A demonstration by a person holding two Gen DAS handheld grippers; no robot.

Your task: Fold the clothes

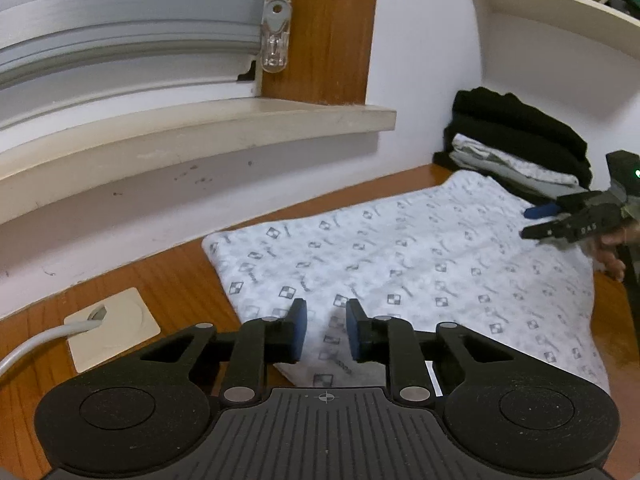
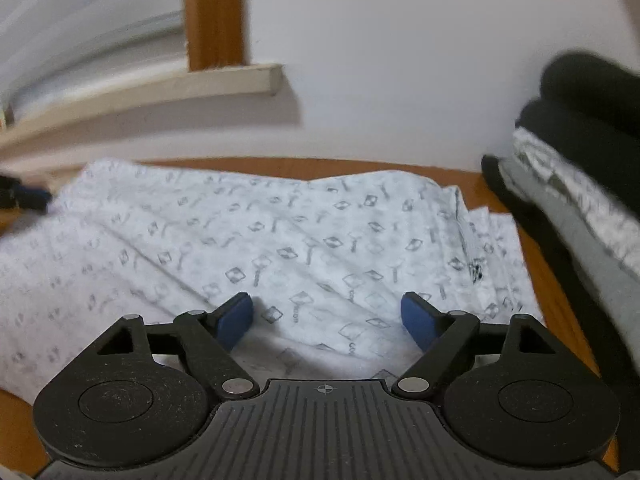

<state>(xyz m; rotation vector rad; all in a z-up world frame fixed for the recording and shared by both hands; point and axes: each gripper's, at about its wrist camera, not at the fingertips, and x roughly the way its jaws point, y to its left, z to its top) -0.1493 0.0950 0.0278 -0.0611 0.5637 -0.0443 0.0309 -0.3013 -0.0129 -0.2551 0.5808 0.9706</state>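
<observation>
Right now the white, grey-patterned folded cloth point(image 1: 400, 264) lies across the orange-brown wooden table point(image 1: 168, 280), filling mid-frame. Low in its frame, the left gripper point(image 1: 326, 330) stands narrow, pads apart, gripping nothing; the right gripper point(image 2: 328, 316) gapes wide above the cloth. A stack of folded black and grey clothes point(image 1: 520, 148) sits upper right.

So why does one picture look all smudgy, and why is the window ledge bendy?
In the right wrist view the patterned cloth and folded pile are smeared by motion blur, mostly toward the edges; the left wrist view is sharper, though its fisheye lens bows the window ledge and the right gripper looks slightly soft.
</observation>
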